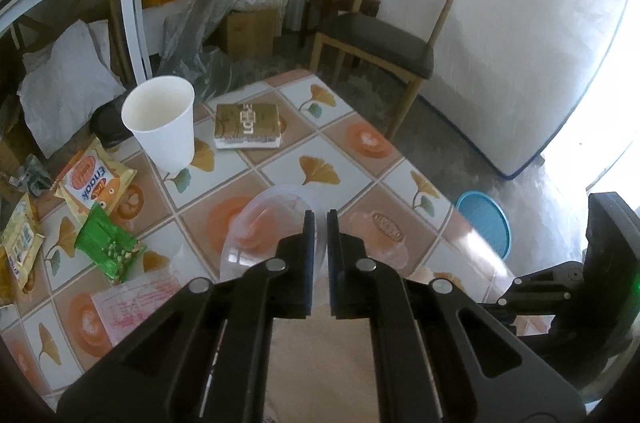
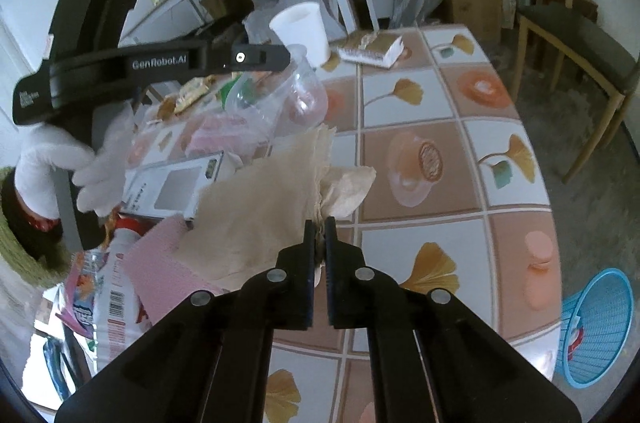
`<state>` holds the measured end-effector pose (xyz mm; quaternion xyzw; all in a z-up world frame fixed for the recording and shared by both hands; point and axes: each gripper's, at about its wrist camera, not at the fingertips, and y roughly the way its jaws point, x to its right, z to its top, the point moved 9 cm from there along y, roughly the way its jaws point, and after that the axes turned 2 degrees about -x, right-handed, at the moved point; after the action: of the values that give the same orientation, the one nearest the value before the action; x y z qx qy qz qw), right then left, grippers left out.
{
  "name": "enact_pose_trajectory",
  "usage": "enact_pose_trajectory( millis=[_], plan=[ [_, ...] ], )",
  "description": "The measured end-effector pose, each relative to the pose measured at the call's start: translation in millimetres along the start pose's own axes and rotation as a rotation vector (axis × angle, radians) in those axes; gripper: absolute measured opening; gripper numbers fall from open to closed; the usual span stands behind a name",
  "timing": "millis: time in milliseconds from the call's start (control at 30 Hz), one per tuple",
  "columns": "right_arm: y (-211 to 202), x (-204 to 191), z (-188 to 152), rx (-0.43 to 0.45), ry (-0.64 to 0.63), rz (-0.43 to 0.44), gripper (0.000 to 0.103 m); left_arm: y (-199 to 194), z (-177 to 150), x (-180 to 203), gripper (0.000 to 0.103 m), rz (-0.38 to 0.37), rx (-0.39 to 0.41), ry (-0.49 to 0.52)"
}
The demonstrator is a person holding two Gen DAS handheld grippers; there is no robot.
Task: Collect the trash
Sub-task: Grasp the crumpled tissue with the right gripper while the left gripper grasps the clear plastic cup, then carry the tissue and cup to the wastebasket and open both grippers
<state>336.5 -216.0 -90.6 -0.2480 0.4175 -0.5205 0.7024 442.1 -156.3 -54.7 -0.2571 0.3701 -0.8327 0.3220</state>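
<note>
Tiled table (image 2: 420, 95) remains cluttered. Left gripper (image 1: 320, 219) clamps a clear plastic container (image 1: 272, 223); right gripper (image 2: 319, 223) pinches a beige tissue (image 2: 272, 207). Blue basket (image 2: 596, 327) on the floor beside the table. Paper cup (image 1: 162, 121), snack wrappers (image 1: 94, 179) uncollected: early stage.

Open counter: bare tiles (image 2: 420, 159) on the right half, toward the blue basket (image 2: 596, 327).
Blocked: wrappers (image 1: 96, 179), paper cup (image 1: 160, 123) and tissue pack (image 1: 248, 125) crowd the left and far side.
</note>
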Motion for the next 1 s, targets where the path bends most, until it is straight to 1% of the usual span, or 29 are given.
enact_pose_trajectory(
  millis=[300, 600, 833, 1000],
  plan=[
    [-38.4, 5.6, 7.9, 0.075, 0.013, -0.007, 0.005, -27.9, 8.5, 13.9, 0.004, 0.003, 0.064, -0.003],
    [-84.6, 22.8, 11.7, 0.152, 0.034, -0.038, 0.005, -52.8, 12.8, 37.9, 0.004, 0.012, 0.098, 0.015],
    [-126.4, 56.4, 5.8, 0.209, 0.088, -0.079, 0.005, -63.3, 16.7, 78.5, 0.004, 0.001, 0.112, 0.052],
    [-160.7, 97.0, -5.9, 0.252, 0.144, -0.132, 0.005, -56.0, 23.1, 122.3, 0.004, -0.029, 0.101, 0.096]
  ],
)
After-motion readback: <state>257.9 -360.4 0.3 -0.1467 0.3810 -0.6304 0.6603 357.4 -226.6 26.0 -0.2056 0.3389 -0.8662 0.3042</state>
